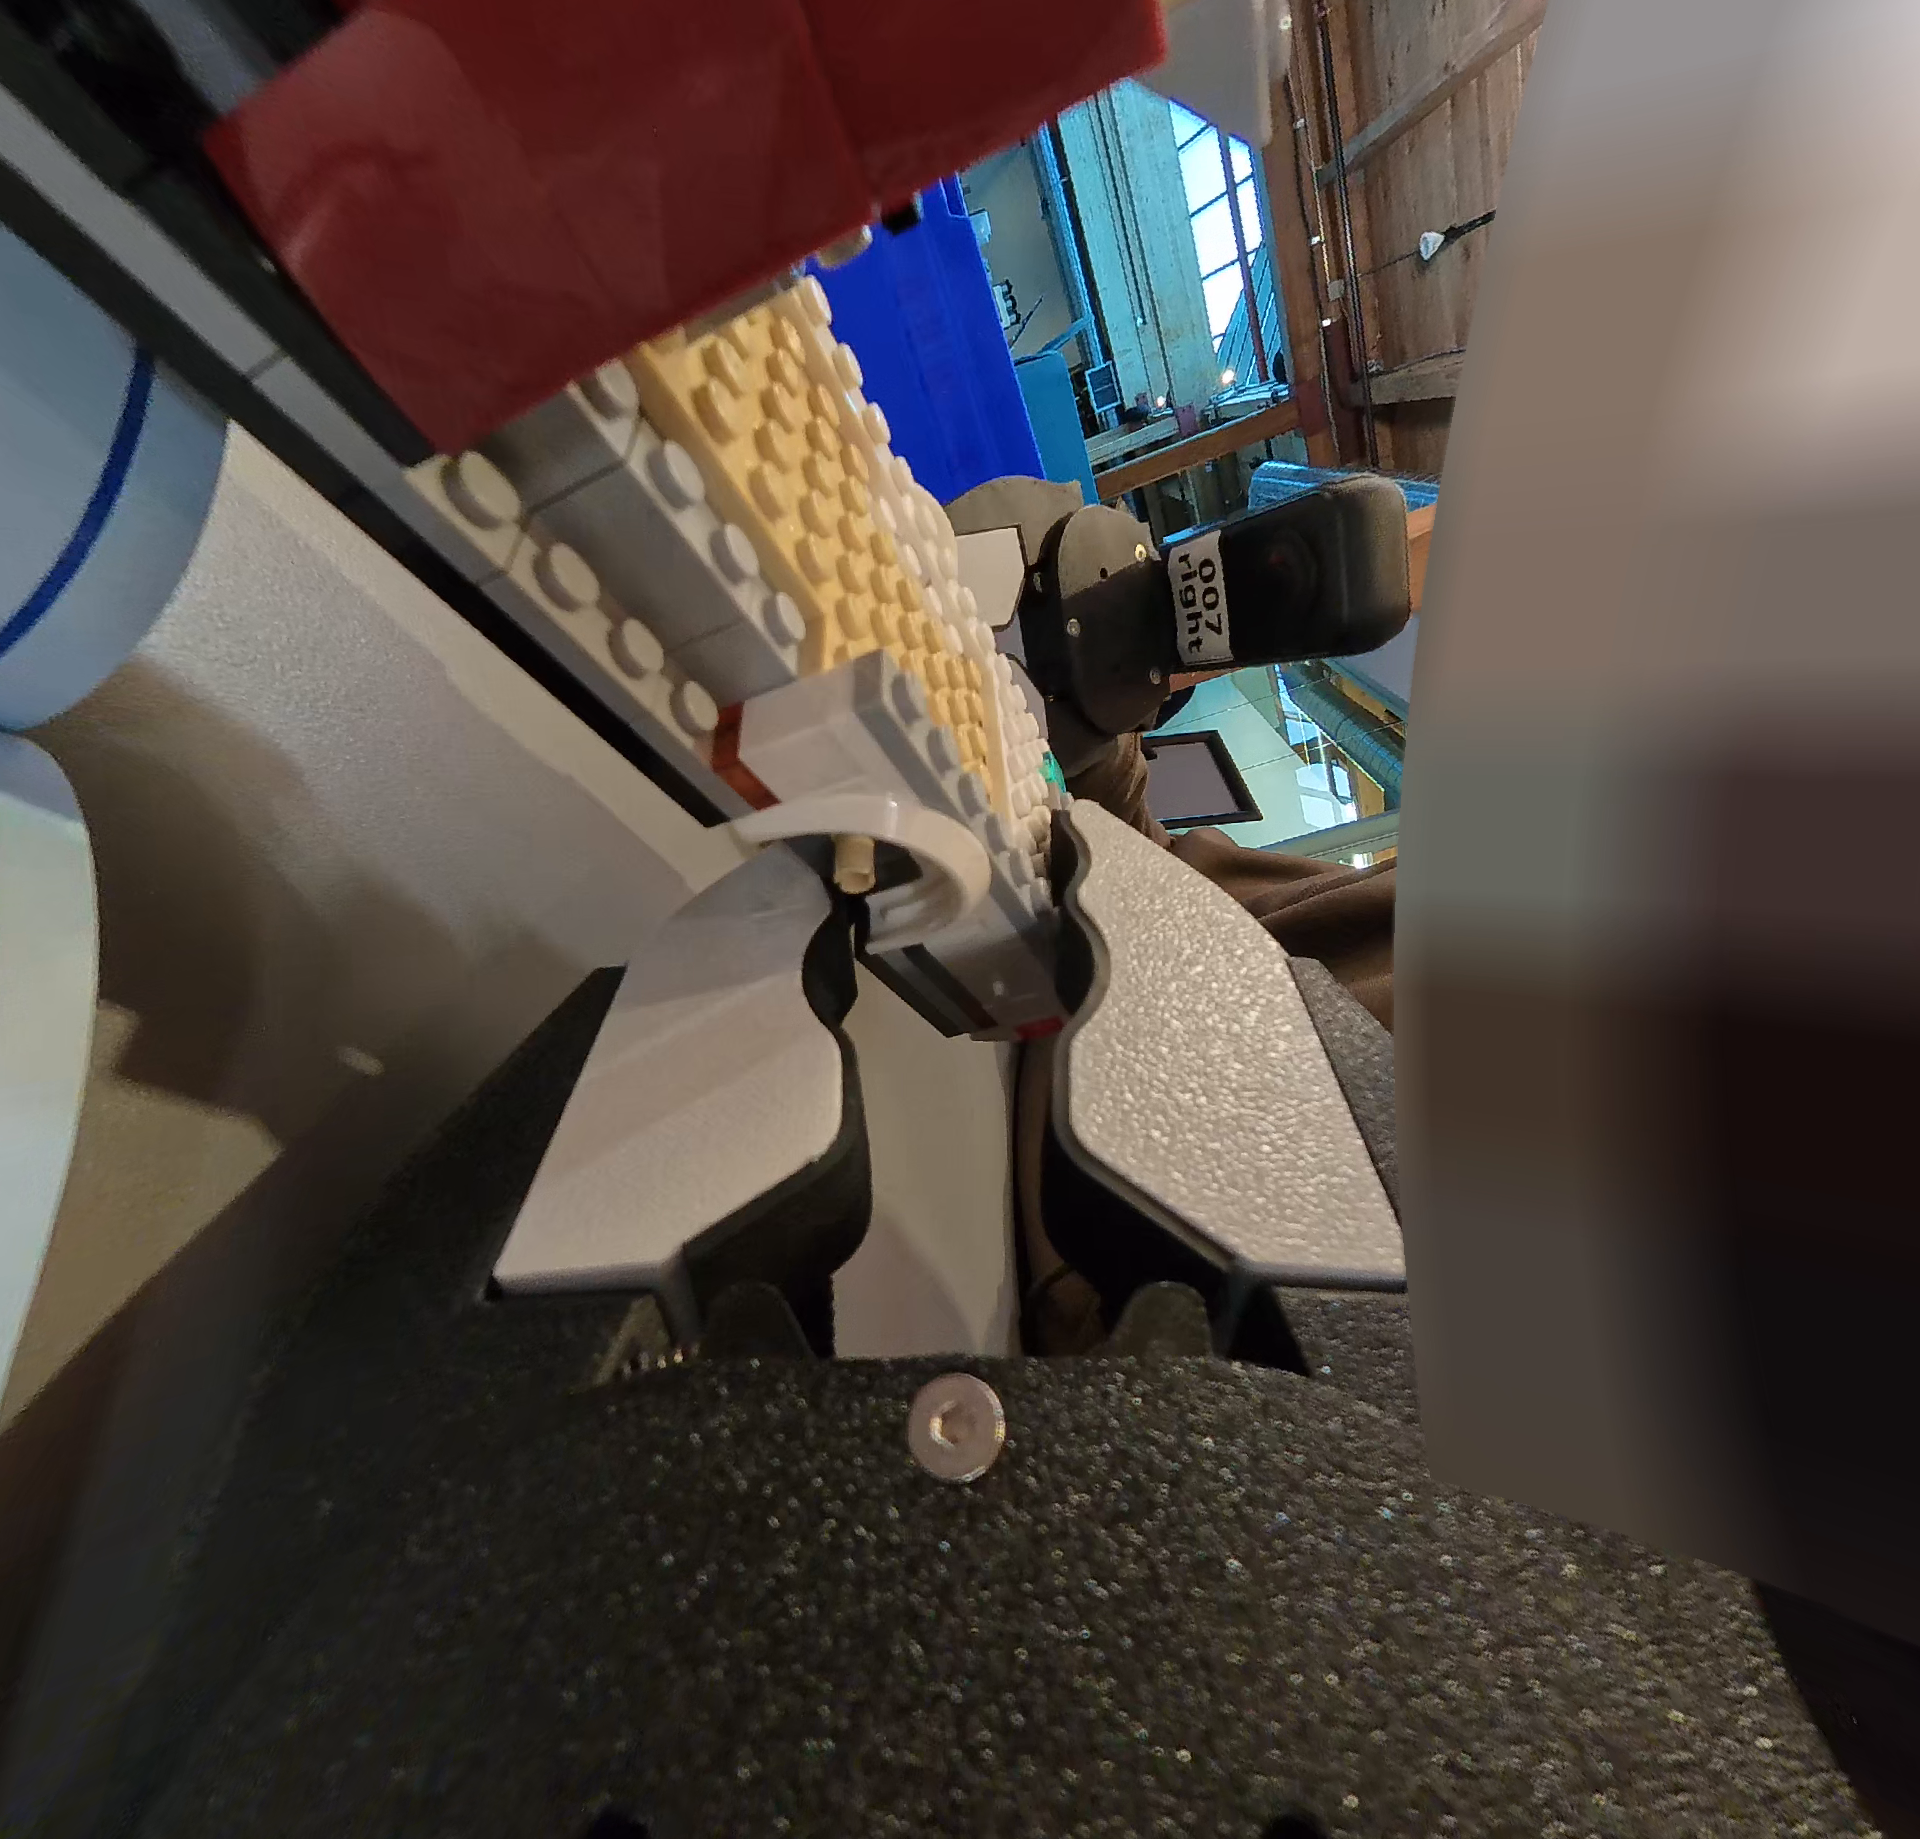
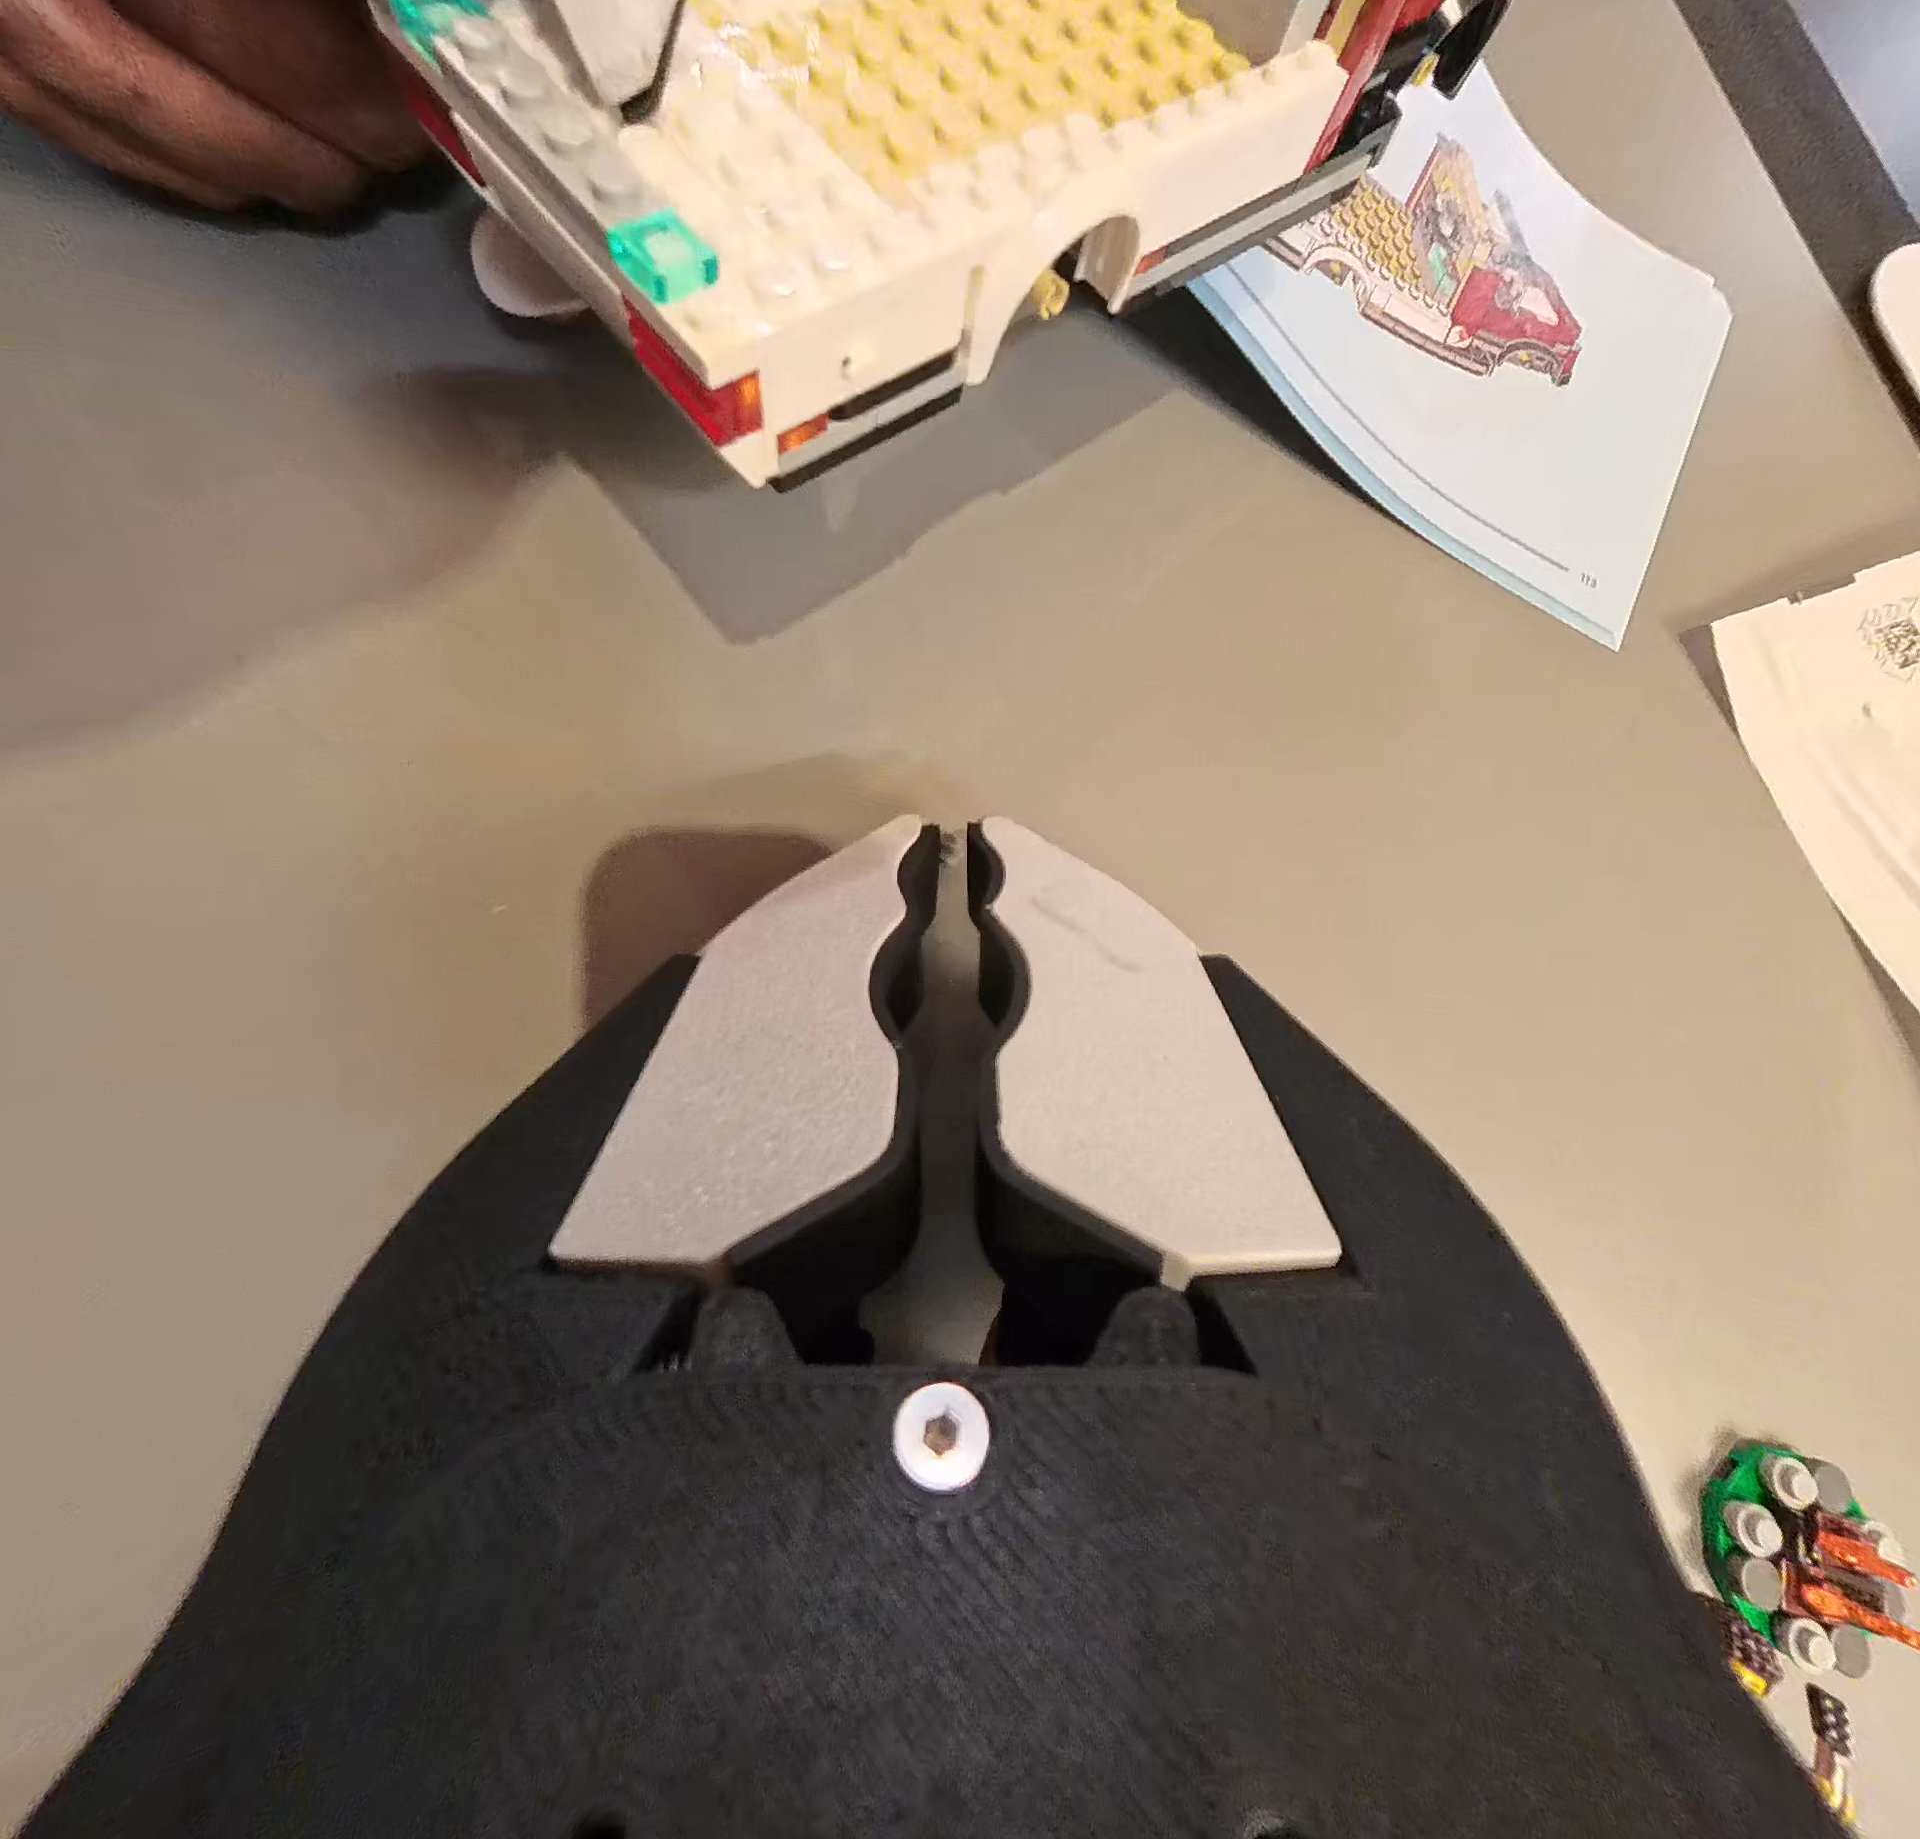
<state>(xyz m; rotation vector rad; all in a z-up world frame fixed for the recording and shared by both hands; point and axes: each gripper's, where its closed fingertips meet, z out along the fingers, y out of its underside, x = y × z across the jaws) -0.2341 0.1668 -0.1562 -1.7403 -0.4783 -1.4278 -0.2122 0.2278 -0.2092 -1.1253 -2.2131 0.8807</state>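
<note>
Left gripper (image 1: 951,922): clamped on rear edge of white, tan and red toy-brick truck (image 1: 831,584).
Right gripper (image 2: 951,839): nearly closed, a narrow slit, nothing held, near truck's tail above beige worktop (image 2: 312,854).

A workshop or lab space, probably in an industrial building. Beyond the work surface rise rough timber walls (image 1: 1423,75) with metal bracing, tall factory-style windows (image 1: 1210,220) and blue plastic bins (image 1: 935,335). A plain grey table (image 2: 416,646) carries a toy brick truck (image 2: 883,179), printed building instructions (image 2: 1455,355) and loose brick parts (image 2: 1787,1571).
</note>
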